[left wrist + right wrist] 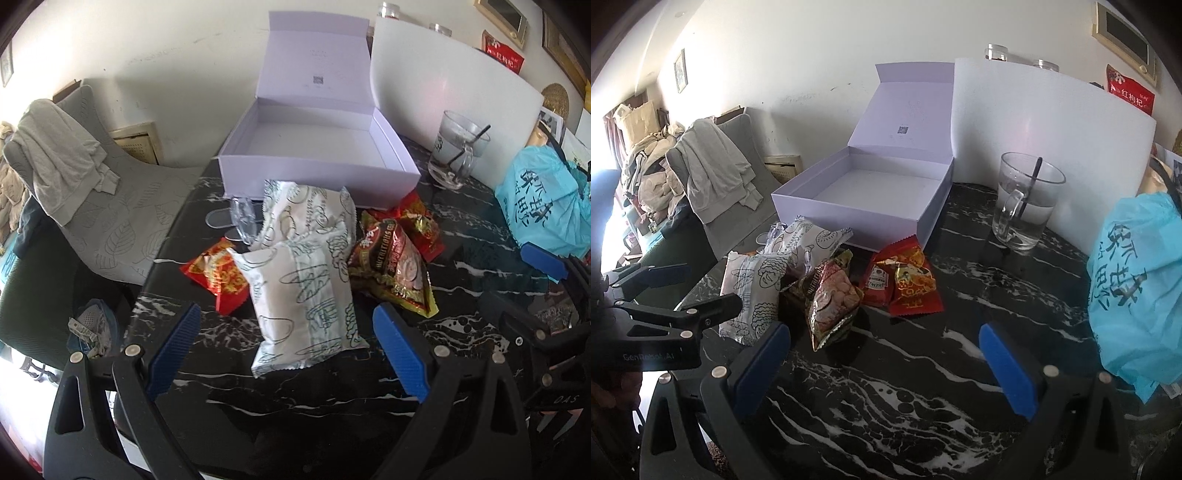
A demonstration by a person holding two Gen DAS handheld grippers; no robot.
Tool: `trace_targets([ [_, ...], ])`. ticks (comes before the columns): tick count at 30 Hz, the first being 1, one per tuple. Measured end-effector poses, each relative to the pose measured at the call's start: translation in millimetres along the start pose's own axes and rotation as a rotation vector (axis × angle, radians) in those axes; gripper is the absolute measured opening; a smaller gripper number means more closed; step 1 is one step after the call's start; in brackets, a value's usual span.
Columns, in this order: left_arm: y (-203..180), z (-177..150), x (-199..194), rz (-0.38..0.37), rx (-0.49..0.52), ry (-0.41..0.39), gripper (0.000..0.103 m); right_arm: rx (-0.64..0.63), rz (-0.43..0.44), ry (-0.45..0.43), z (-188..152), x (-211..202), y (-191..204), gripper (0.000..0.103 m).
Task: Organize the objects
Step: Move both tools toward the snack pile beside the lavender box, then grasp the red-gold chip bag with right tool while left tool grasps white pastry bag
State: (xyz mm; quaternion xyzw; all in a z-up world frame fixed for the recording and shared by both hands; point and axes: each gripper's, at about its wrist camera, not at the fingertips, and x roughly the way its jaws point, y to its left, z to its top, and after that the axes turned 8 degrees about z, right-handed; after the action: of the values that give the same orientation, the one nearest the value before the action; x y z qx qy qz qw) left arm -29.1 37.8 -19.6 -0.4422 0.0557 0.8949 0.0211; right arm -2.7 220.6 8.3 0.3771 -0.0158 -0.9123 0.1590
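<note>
Pale lilac box, black white-veined marble table, red-gold packets — turquoise bag

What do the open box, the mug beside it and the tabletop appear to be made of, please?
Box: probably matte white cardboard, with flat walls and a creased lid. Mug: clear glass; the spoon shows through it. Tabletop: glossy black stone with white veins, or a marble-look surface.

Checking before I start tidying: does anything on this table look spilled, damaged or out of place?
Nothing looks spilled or torn. The snack packets lie in a loose, overlapping heap on the table in front of the open white box, which holds nothing. The glass mug stands upright.
</note>
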Motion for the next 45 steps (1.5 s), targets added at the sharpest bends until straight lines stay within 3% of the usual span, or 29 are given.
trace_targets([
  [16,-7,6,47,-0.011,0.011,0.095,0.094,-0.099,0.127,0.075,6,44,-2,0.103],
  [22,1,7,51,-0.081,-0.010,0.104,0.077,-0.098,0.188,0.086,18,62,-3,0.100],
  [28,-1,6,53,-0.116,0.001,0.114,0.063,-0.169,0.272,0.111,30,78,3,0.085],
  [36,-2,5,52,-0.121,0.001,0.120,0.058,-0.246,0.353,0.172,32,94,14,0.050],
  [45,-7,-7,40,-0.132,0.022,0.138,0.058,-0.229,0.336,0.182,15,79,16,0.047],
])
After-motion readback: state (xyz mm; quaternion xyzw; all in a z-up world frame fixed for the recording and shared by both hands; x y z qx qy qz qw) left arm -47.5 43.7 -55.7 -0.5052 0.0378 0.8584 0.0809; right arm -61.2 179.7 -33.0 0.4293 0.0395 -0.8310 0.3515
